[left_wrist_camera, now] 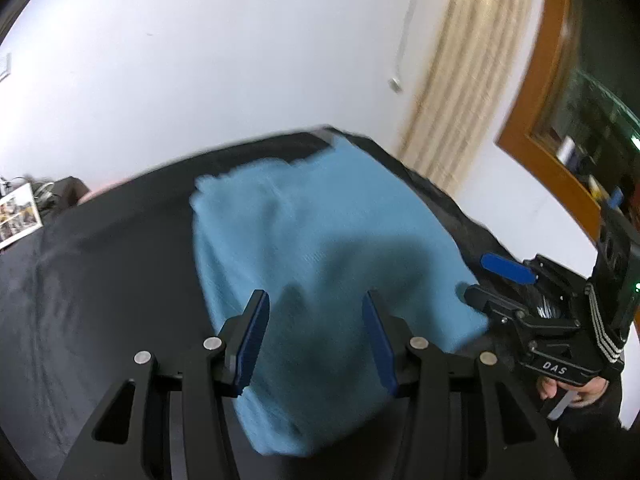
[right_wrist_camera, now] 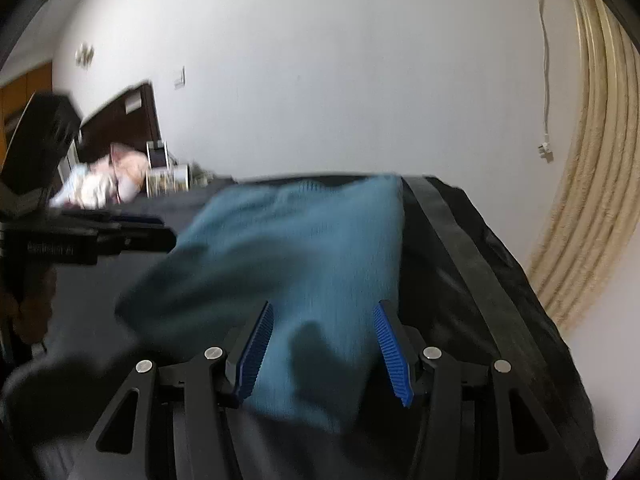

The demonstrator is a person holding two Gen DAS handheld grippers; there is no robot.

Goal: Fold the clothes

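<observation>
Hovering above the near end of the cloth, the left gripper (left_wrist_camera: 316, 340) stands with its jaws parted and nothing between the blue pads (left_wrist_camera: 252, 344); the right gripper (right_wrist_camera: 324, 352) does the same on its side, jaws apart and empty, and from the left wrist view it shows at the right edge of the cloth, held by a hand (left_wrist_camera: 576, 390).

Below both lies the blue garment (left_wrist_camera: 316, 232), a knitted piece folded into a rough oblong on the black table cover (left_wrist_camera: 100, 280), its far end reaching almost to the back edge of the table. Motion blur softens the detail, so seams and layers cannot be made out.

It looks light, soft and limp: it will sag and drape when lifted, and a pinch in the middle would only bunch it. The knit should give the ribbed pads good friction. Best to take the two near corners, one per gripper, pinching through all layers at the edge.

Beyond the table hang a cream curtain (left_wrist_camera: 472, 72) and a white wall (right_wrist_camera: 320, 60).
</observation>
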